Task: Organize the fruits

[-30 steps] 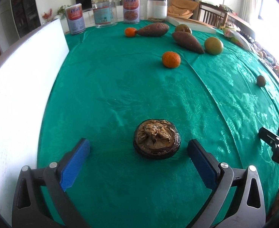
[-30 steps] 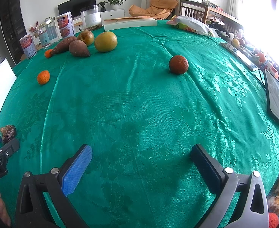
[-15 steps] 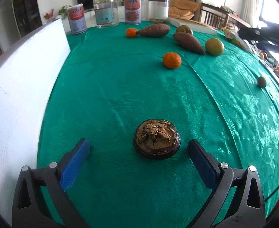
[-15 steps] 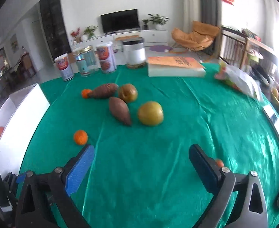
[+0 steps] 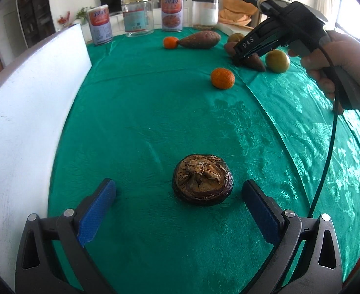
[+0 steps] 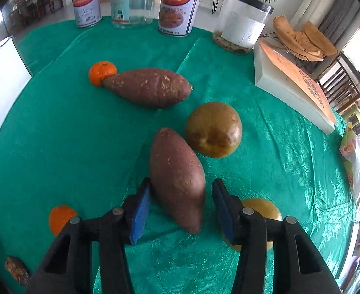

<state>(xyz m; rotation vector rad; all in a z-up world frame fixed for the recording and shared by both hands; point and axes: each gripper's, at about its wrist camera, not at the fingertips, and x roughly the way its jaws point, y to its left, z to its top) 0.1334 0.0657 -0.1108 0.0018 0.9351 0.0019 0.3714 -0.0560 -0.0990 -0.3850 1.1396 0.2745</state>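
Your right gripper [image 6: 181,210] has swung over the near sweet potato [image 6: 177,178], jaws just narrowing astride it, not visibly clamped; firm, weighty, tapered — grip mid-body.

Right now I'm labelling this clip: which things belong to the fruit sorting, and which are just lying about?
Job: sweet potatoes, oranges, apples, dried fruit.
Lying about: cans, jars, book.
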